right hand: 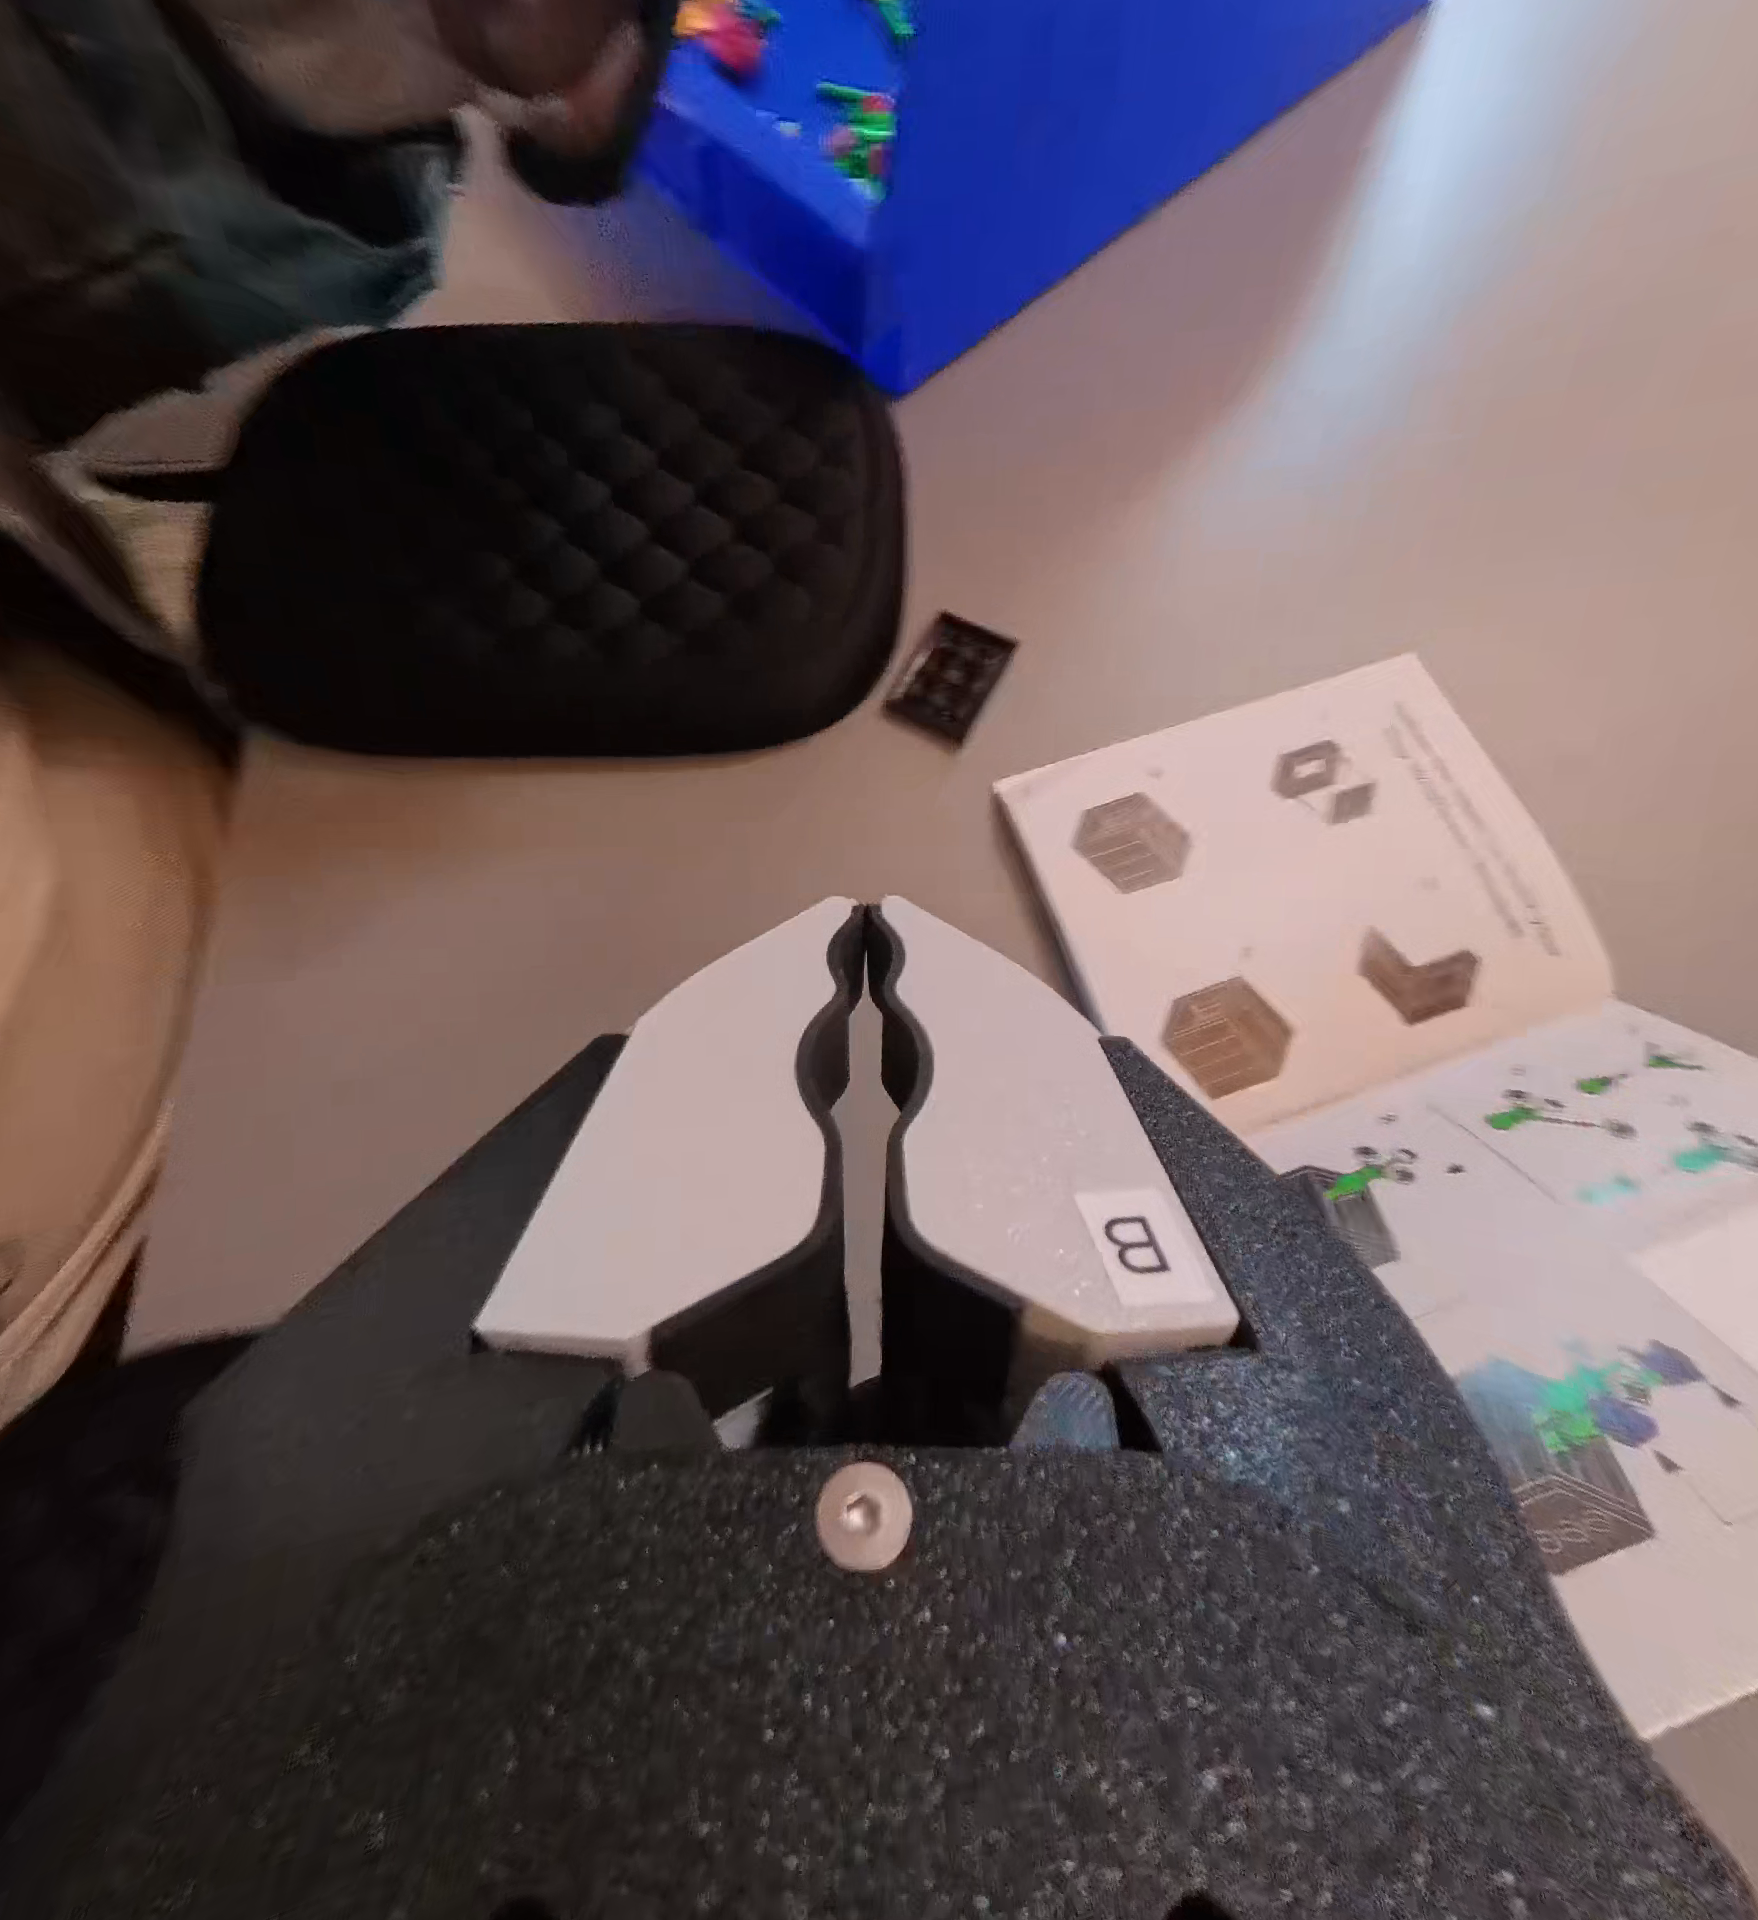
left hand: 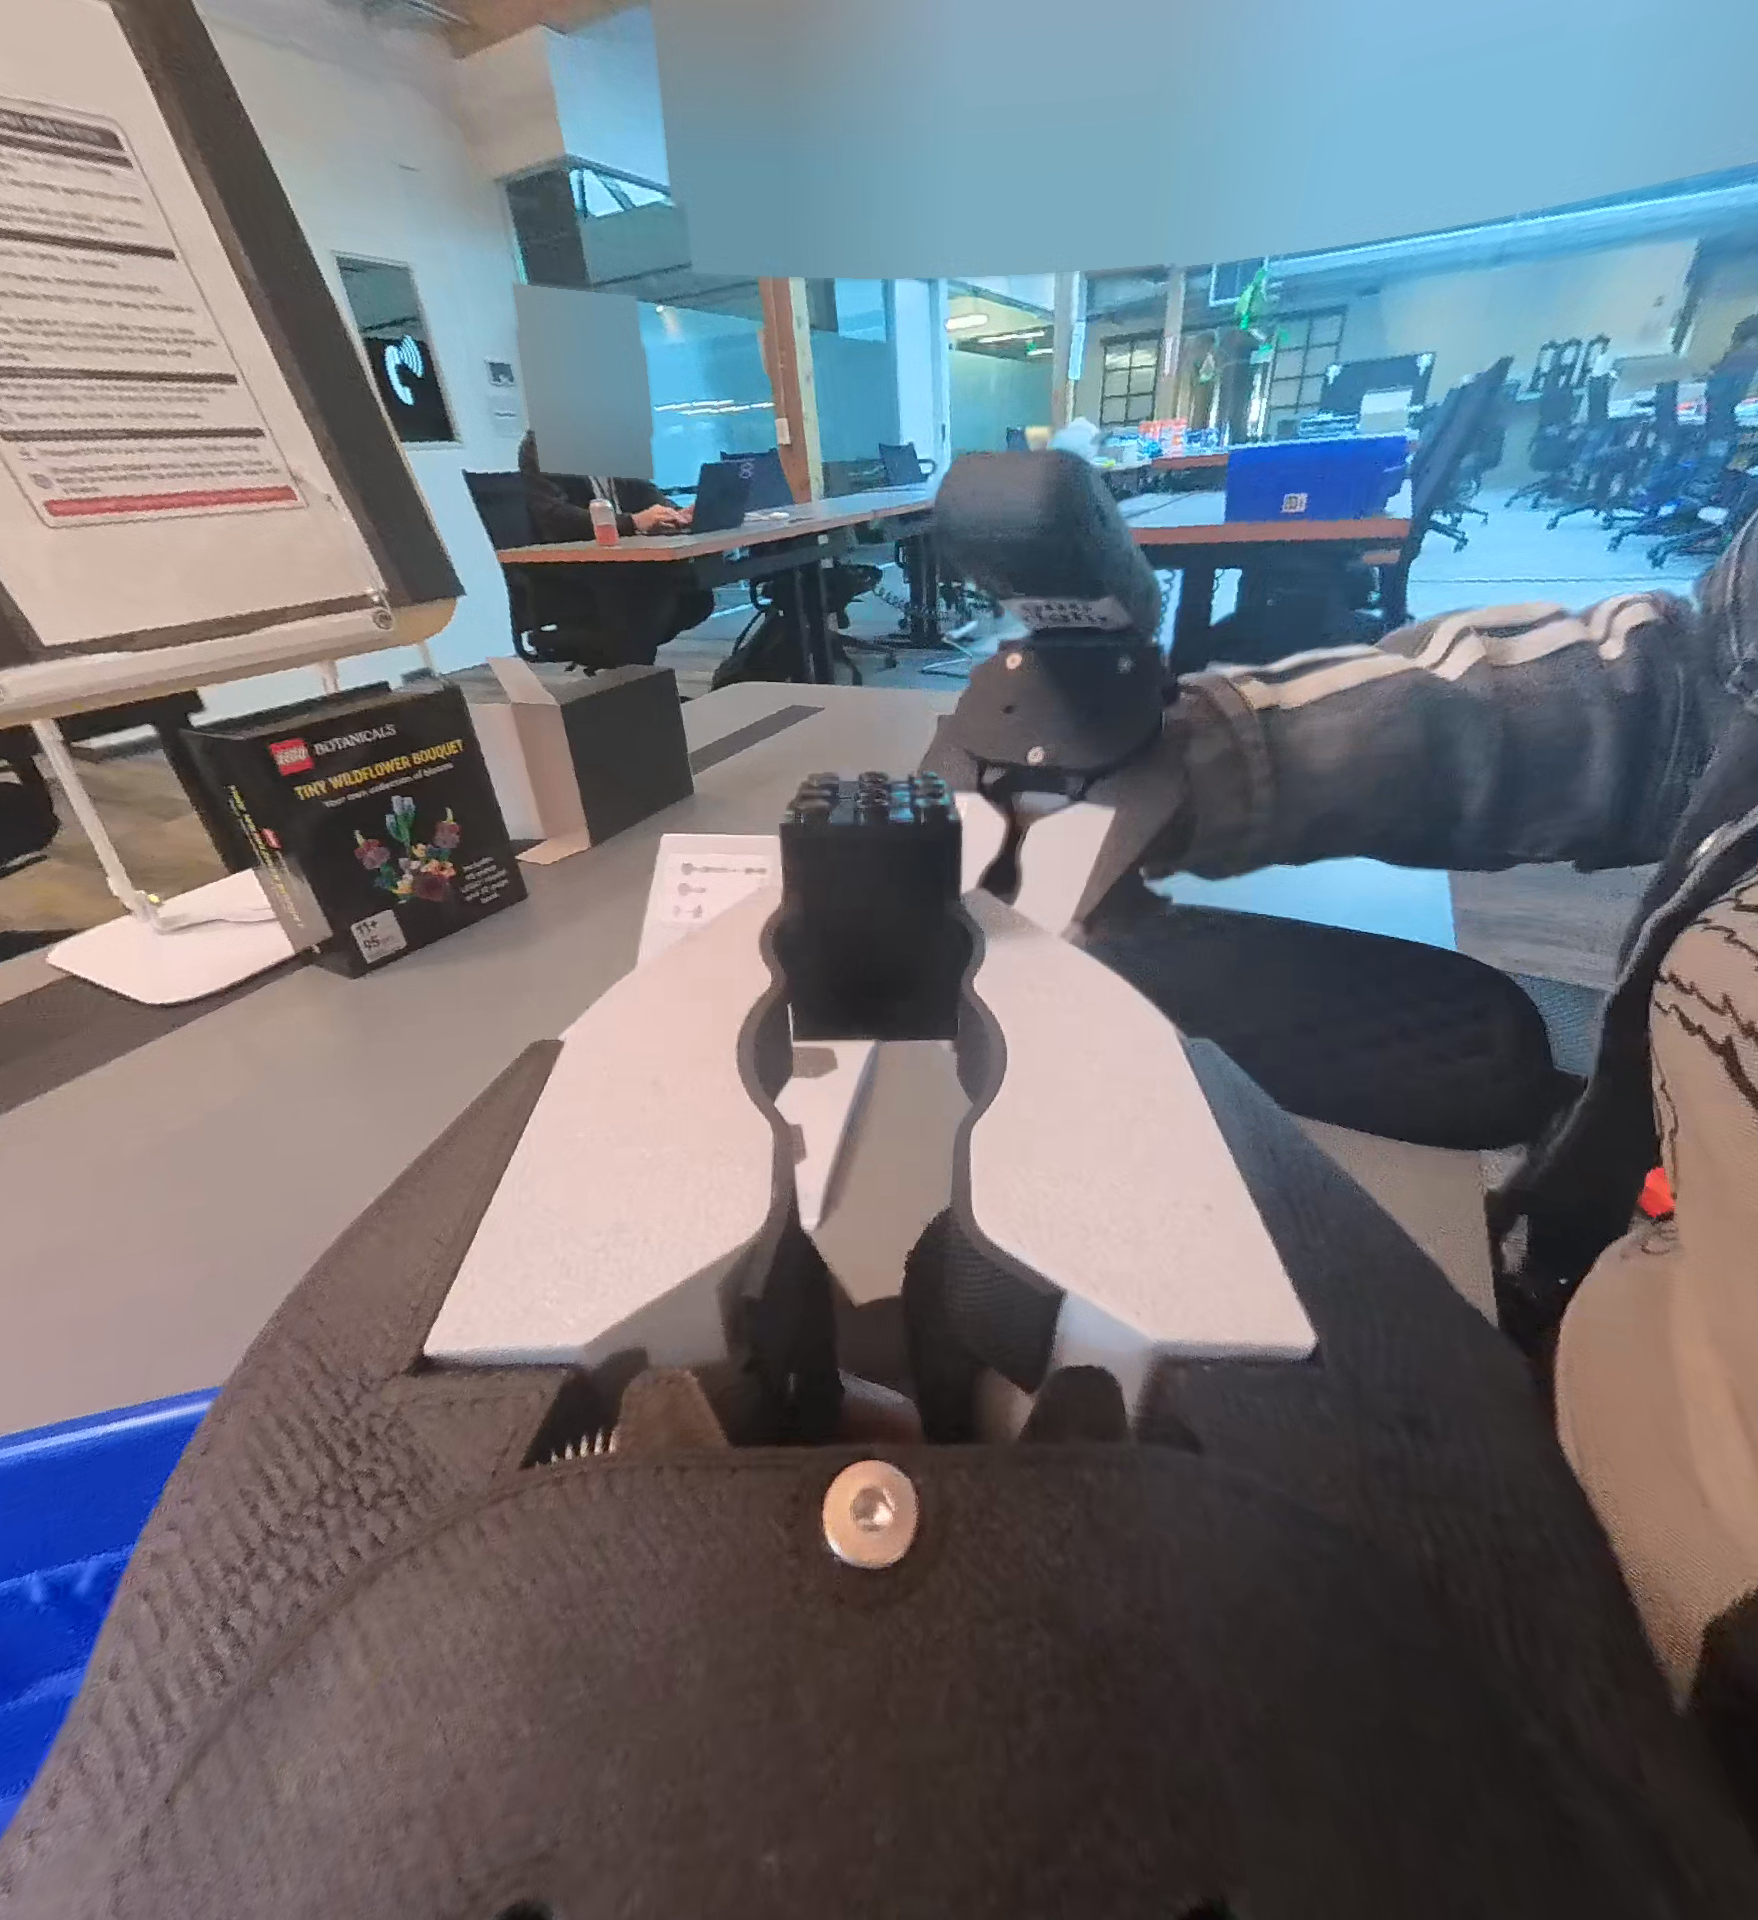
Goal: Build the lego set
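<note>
My left gripper (left hand: 870, 935) is shut on a black lego block (left hand: 870, 904), a box-like stack with studs on top, held upright above the grey table (left hand: 179, 1143). My right gripper (right hand: 867, 914) is shut and empty, pointing down at the table between a black quilted case (right hand: 553, 530) and the open instruction booklet (right hand: 1301, 894). A flat black lego plate (right hand: 950, 675) lies on the table beyond its tips. In the left wrist view the right gripper (left hand: 1036, 831) shows just behind the block.
A blue bin (right hand: 1010, 187) with coloured lego pieces stands at the far side; its edge shows in the left view (left hand: 23, 1610). The lego set box (left hand: 376, 831), a black box (left hand: 626, 748) and a sign stand (left hand: 127, 343) sit at the table's back left. The flat black lego plate (right hand: 950, 675) is closer to my right gripper, around 9 cm from its tips; the left tips are 15 cm off. Left tips and right tips are each some 15 cm from the black quilted case (right hand: 553, 530).
</note>
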Available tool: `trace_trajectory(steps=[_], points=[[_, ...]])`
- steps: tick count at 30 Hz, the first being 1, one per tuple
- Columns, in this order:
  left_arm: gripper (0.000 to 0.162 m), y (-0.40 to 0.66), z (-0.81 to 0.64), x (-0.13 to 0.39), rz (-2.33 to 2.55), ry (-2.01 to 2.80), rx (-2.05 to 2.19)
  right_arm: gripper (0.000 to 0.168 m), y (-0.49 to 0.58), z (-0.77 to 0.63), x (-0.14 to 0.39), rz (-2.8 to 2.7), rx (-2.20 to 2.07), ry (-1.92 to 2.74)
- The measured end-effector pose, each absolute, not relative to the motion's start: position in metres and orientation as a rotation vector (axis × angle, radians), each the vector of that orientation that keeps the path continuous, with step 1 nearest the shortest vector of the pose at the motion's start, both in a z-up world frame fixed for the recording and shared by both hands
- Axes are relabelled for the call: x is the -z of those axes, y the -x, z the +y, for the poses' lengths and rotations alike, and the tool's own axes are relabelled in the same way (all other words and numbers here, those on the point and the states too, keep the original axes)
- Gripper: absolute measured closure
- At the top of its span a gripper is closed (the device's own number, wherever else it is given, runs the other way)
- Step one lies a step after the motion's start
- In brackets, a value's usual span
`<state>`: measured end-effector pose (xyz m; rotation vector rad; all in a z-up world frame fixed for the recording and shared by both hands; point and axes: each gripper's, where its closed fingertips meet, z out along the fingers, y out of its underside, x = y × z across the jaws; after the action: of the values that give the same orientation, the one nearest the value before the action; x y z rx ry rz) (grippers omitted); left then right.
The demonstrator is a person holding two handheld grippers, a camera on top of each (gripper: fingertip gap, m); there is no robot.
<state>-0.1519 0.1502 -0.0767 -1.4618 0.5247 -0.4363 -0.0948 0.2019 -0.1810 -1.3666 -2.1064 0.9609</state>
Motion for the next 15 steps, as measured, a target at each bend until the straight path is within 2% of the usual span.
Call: trace_trajectory(steps=[1, 2, 3, 5, 13, 15], points=[[0.134, 0.153, 0.15, 0.074, 0.519, 1.454, 0.443, 0.158, 0.104, 0.201, 0.181, -2.065, -0.948, 1.401], [0.134, 0.154, 0.15, 0.071, 0.511, 1.445, 0.447, 0.139, 0.114, 0.195, 0.182, -2.043, -0.979, 1.447], [0.134, 0.154, 0.149, 0.068, 0.504, 1.436, 0.449, 0.13, 0.125, 0.191, 0.185, -2.028, -0.992, 1.498], [0.134, 0.155, 0.148, 0.066, 0.499, 1.432, 0.446, 0.125, 0.146, 0.191, 0.197, -1.987, -0.944, 1.578], [0.134, 0.162, 0.144, 0.072, 0.463, 1.436, 0.466, 0.133, 0.168, 0.195, 0.229, -1.968, -0.716, 1.65], [0.134, 0.163, 0.144, 0.073, 0.446, 1.427, 0.489, 0.145, 0.171, 0.193, 0.229, -1.973, -0.721, 1.613]])
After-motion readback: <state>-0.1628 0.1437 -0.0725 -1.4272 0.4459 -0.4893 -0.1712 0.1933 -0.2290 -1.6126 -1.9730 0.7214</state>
